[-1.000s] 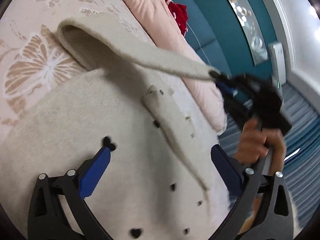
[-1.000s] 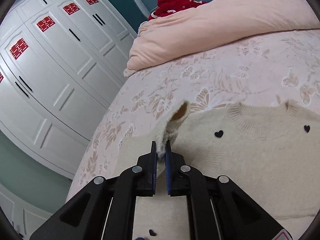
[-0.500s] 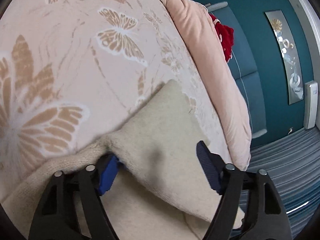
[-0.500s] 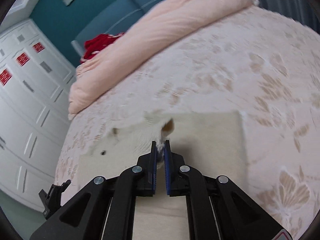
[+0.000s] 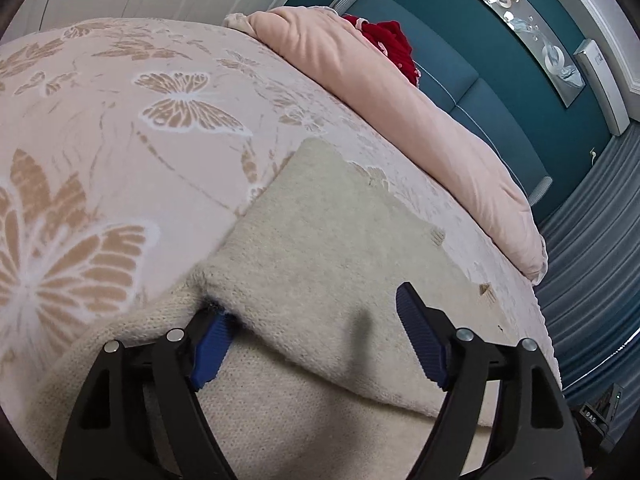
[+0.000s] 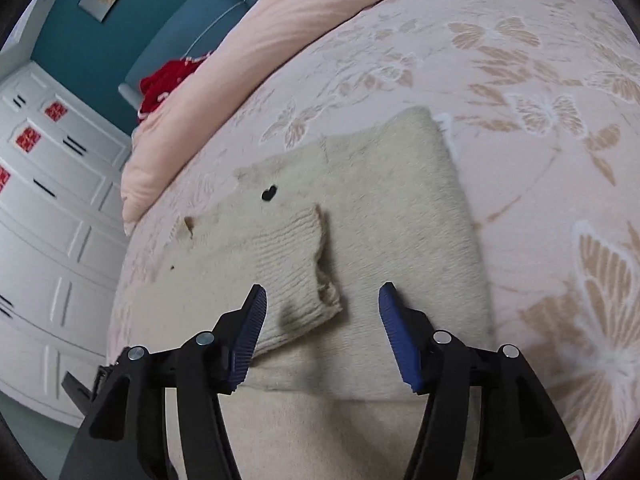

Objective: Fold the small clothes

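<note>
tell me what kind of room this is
Most likely a bedroom: a bed with a butterfly-print bedspread, a rolled pink duvet against a teal padded headboard, and white wardrobe doors alongside.

Sweater [image 6: 360, 248] lies flat on the bed [image 6: 540, 80], folded over itself. Right claw [image 6: 322, 328] sits just above it, sleeve cuff [image 6: 304, 280] between its spread fingers. Left claw [image 5: 308, 344] rests on the sweater [image 5: 320, 248], fold edge against its left finger [image 5: 208, 344]. Duvet [image 5: 380, 92] lies beyond both claws, across the bed's far side; wardrobe [image 6: 60, 240] left of right claw.
</note>
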`<state>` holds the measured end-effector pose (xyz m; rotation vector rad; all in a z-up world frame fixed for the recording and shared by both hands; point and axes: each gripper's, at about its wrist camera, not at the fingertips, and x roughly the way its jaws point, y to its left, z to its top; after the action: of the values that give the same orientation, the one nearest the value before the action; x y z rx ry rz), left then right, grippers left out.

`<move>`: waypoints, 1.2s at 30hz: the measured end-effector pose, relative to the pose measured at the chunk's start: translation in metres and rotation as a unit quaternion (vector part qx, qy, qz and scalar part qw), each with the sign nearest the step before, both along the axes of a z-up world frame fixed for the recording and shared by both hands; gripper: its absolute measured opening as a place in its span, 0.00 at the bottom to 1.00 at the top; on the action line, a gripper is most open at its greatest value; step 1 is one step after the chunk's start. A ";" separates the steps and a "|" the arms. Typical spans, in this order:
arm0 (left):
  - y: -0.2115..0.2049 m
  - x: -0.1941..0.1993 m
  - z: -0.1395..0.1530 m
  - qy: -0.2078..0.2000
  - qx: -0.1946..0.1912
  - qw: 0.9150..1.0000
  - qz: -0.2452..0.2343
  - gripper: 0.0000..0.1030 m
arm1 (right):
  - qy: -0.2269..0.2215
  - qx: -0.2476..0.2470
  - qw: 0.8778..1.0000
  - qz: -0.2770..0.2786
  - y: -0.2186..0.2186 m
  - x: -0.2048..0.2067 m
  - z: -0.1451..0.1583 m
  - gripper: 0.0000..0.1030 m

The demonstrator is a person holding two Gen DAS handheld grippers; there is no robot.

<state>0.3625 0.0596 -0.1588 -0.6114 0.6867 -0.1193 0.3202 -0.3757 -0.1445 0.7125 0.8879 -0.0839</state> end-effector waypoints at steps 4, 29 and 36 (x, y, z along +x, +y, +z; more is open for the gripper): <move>-0.002 0.001 0.000 -0.002 0.001 1.000 -0.004 0.77 | 0.005 -0.045 0.999 0.022 0.020 0.019 0.011 0.09; 0.047 -0.033 0.000 0.016 0.007 0.992 0.128 0.79 | 0.003 -0.086 0.956 0.281 0.266 0.136 0.040 0.16; 0.046 -0.045 -0.001 -0.026 -0.003 0.993 0.111 0.90 | 0.067 -0.118 0.930 0.342 0.377 0.213 -0.011 0.10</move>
<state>0.3176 0.1057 -0.1600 -0.6853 0.5646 0.0701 0.5337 0.0016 -0.1558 0.1444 1.1937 0.3826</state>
